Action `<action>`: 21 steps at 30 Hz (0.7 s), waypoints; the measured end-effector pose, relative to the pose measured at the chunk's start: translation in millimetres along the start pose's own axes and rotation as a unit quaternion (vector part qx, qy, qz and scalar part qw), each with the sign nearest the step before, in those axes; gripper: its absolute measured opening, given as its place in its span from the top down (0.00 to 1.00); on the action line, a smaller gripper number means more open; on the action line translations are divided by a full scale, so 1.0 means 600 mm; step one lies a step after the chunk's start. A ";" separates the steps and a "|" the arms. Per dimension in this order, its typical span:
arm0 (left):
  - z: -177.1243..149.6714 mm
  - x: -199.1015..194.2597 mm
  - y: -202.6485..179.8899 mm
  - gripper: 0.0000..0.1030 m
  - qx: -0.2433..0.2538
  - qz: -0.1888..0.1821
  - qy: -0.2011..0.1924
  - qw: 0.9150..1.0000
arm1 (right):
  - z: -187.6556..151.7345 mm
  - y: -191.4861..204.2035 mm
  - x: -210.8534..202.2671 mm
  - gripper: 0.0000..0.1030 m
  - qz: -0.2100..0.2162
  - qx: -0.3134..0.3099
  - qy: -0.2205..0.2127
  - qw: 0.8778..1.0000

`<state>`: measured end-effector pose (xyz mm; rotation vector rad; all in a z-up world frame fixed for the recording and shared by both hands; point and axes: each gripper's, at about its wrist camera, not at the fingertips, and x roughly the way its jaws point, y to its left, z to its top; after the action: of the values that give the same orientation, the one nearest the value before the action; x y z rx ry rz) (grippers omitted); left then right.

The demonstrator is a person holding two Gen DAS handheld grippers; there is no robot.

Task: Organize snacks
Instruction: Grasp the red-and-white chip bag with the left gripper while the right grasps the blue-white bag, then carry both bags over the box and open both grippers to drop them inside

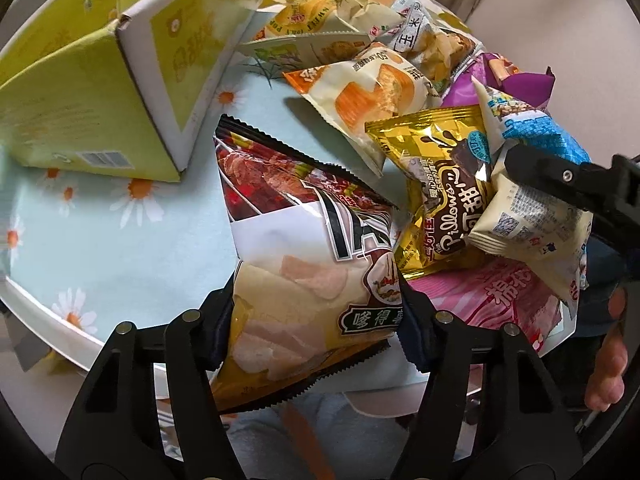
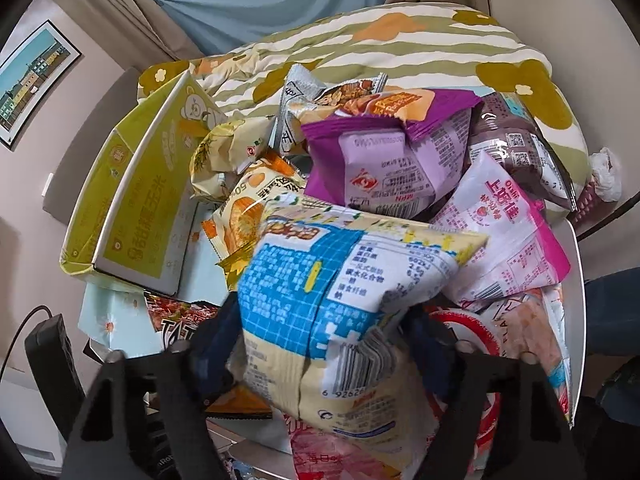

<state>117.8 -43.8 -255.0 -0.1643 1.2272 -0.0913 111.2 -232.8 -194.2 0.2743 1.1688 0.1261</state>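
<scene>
- Left wrist view: left gripper clenched on dark red & gold crisp bag, pads pinching both sides. Gold chocolate-pillow packet just right of bag. Yellow-green carton ahead-left on daisy cloth.
- Right wrist view: right gripper grasping blue-and-cream snack packet. Purple packet beyond it; pink packet ahead-right.

One yellow box; about ten snack packets.

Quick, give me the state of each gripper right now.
Left gripper: fingers closed on the red and gold chip bag.
Right gripper: fingers closed on the blue and cream snack packet.
</scene>
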 end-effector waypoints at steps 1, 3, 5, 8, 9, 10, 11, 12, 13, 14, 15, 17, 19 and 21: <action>0.000 -0.003 0.001 0.38 0.001 0.001 -0.001 1.000 | -0.001 0.002 -0.001 0.39 -0.003 -0.004 0.000 1.000; -0.004 -0.009 0.001 0.38 0.004 0.004 -0.005 1.000 | -0.003 0.004 -0.006 0.42 -0.009 -0.008 -0.004 1.000; -0.001 -0.017 0.000 0.38 0.006 0.008 -0.008 1.000 | -0.002 0.003 -0.010 0.46 -0.007 -0.008 -0.005 1.000; 0.000 -0.035 -0.003 0.38 0.008 0.013 -0.016 1.000 | -0.004 0.005 -0.016 0.52 -0.009 -0.009 -0.007 1.000; 0.001 -0.041 -0.004 0.38 0.008 0.015 -0.019 1.000 | -0.004 0.005 -0.019 0.53 -0.009 -0.010 -0.008 1.000; 0.005 -0.048 -0.006 0.38 0.009 0.017 -0.023 1.000 | -0.006 0.006 -0.022 0.54 -0.010 -0.011 -0.009 1.000; 0.002 -0.057 -0.003 0.38 0.009 0.019 -0.026 0.999 | -0.006 0.008 -0.026 0.55 -0.010 -0.015 -0.011 1.000; -0.003 -0.068 -0.005 0.38 0.009 0.021 -0.030 0.999 | -0.007 0.010 -0.029 0.56 -0.010 -0.018 -0.012 1.000; 0.000 -0.076 -0.006 0.38 0.008 0.021 -0.034 0.999 | -0.007 0.012 -0.033 0.57 -0.010 -0.021 -0.013 1.000; 0.004 -0.086 -0.007 0.38 0.008 0.022 -0.039 0.999 | -0.007 0.014 -0.039 0.57 -0.011 -0.025 -0.015 1.000; 0.006 -0.095 -0.007 0.38 0.008 0.023 -0.044 0.999 | -0.008 0.015 -0.043 0.57 -0.011 -0.027 -0.017 0.999; 0.013 -0.116 -0.010 0.38 0.009 0.026 -0.056 0.998 | -0.006 0.020 -0.056 0.57 -0.009 -0.032 -0.023 0.999; 0.020 -0.133 -0.012 0.38 0.009 0.028 -0.066 0.997 | -0.002 0.025 -0.068 0.57 -0.005 -0.037 -0.029 0.999; 0.027 -0.152 -0.011 0.38 0.008 0.029 -0.077 0.997 | 0.004 0.032 -0.081 0.57 -0.001 -0.043 -0.034 0.998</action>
<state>102.6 -34.5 -163.7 -0.1203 1.0756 -0.0378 95.4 -226.1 -144.8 0.1991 1.0924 0.1639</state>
